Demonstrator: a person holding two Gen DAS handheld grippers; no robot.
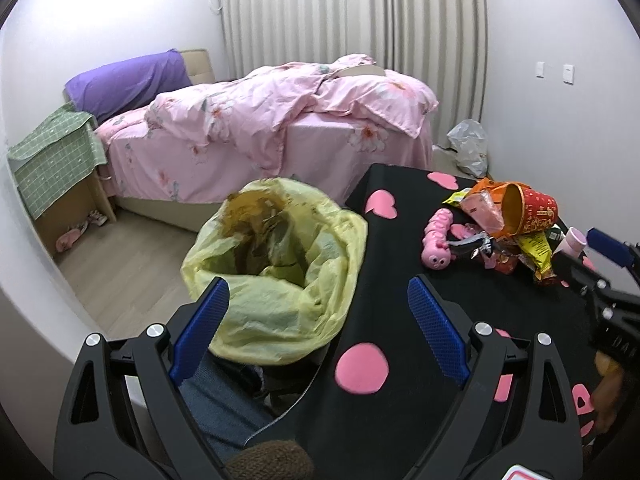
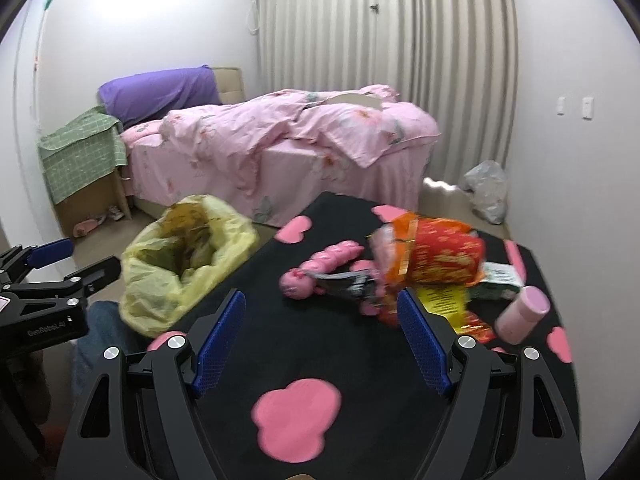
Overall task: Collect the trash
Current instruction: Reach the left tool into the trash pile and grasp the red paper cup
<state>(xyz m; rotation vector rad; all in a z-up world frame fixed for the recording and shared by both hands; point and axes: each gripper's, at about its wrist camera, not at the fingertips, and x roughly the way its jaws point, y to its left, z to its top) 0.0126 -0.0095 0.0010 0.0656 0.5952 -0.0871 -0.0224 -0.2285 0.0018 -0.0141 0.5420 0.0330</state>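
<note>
The step in hand looks like the reach for the next piece of trash, with nothing yet picked up. The right gripper (image 2: pixel 322 326) has its fingers spread wide and empty over the black table (image 2: pixel 248 280) with pink shapes. Just ahead of its right finger and slightly beyond lies the trash pile (image 2: pixel 432 264): a red and orange paper tub on its side, crumpled wrappers, and yellow packets. A pink toy caterpillar (image 2: pixel 320 268) lies ahead between the fingers, touching the pile, and a pink cup (image 2: pixel 522 314) lies on its side to the right of the right finger. The left gripper (image 1: pixel 318 316) is also wide and empty, with the yellow trash bag (image 1: pixel 276 272) just ahead of its left finger, mouth open beside the table edge. The next move probably calls for the right fingers to advance and close on one wrapper or the tub, leaving the toy behind, then carry it left to the bag.
</note>
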